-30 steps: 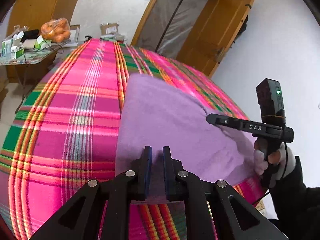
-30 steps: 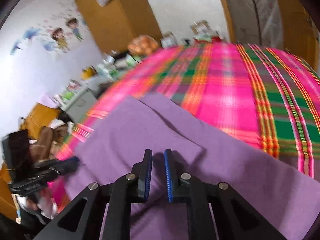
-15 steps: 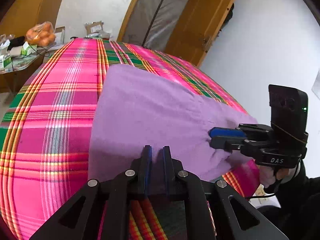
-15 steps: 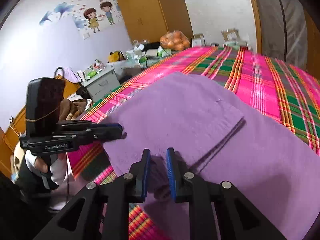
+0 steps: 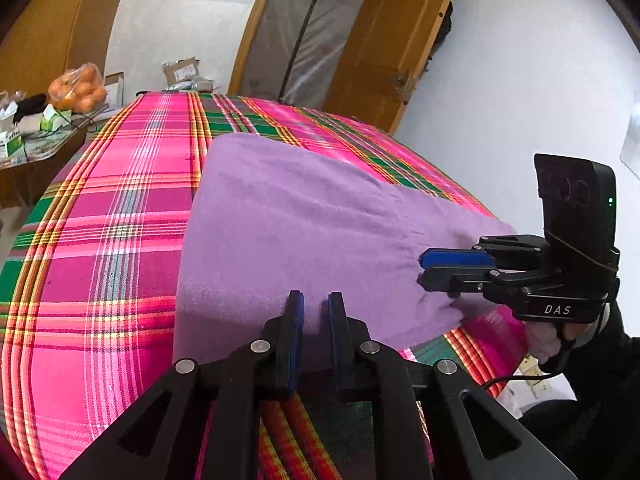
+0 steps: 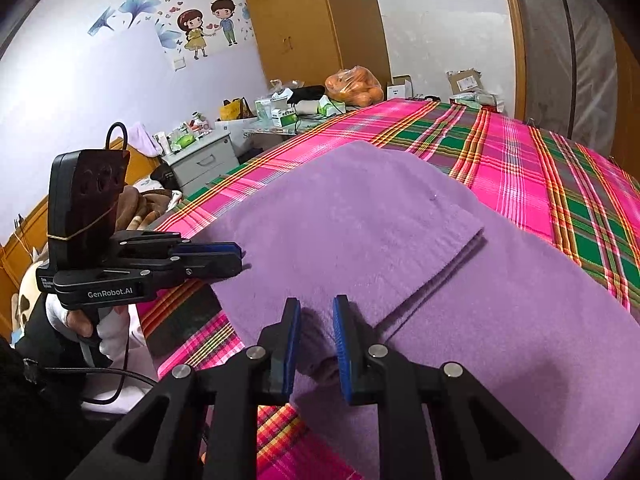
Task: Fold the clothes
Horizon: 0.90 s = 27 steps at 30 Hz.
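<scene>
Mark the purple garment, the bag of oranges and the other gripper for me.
purple garment [image 5: 288, 220], left wrist view, flat middle of cloth.
bag of oranges [image 5: 78, 88], left wrist view, bag's middle.
right gripper [image 5: 424, 268], left wrist view, between fingertips.

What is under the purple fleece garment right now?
The purple fleece garment lies on a pink and green plaid bedspread, which shows all around it. Whatever lies beneath the folded layers is hidden.

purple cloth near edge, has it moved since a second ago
Yes. The purple cloth now lies folded over itself, its near edge pulled back to the plaid blanket's near edge between both grippers.
</scene>
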Each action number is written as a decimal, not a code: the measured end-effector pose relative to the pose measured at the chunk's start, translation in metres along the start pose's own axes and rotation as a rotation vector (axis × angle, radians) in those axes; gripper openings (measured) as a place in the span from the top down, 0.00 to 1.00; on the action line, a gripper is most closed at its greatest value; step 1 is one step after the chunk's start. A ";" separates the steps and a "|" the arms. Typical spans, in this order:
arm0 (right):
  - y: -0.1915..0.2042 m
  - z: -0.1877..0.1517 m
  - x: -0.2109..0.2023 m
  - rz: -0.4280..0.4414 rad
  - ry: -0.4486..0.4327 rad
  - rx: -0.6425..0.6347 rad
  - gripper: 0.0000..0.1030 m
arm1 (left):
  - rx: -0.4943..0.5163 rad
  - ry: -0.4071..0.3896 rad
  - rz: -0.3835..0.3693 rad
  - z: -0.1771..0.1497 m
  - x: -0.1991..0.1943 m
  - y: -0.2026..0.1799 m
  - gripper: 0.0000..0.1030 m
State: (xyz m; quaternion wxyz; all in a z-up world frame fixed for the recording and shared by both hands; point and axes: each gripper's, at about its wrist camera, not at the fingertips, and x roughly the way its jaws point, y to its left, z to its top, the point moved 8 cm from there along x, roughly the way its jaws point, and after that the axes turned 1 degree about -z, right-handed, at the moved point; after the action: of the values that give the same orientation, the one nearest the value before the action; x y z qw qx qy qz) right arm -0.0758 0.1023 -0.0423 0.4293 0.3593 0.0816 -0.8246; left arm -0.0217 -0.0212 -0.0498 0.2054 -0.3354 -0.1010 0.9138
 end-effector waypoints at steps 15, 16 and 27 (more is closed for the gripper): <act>-0.006 0.007 0.016 0.106 0.064 0.216 0.98 | -0.092 0.010 0.052 0.018 -0.002 0.026 0.88; -0.010 0.007 0.013 0.118 0.060 0.244 0.99 | -0.100 0.017 0.054 0.016 -0.001 0.029 0.88; -0.026 0.035 0.032 0.102 0.066 0.341 0.96 | -0.150 -0.057 0.095 0.056 -0.003 0.048 0.88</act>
State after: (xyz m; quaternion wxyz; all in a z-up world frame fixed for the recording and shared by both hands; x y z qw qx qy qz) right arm -0.1260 0.0824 -0.0425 0.4003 0.4576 -0.0634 -0.7914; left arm -0.0713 -0.0685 -0.0216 0.1330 -0.3283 -0.1588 0.9216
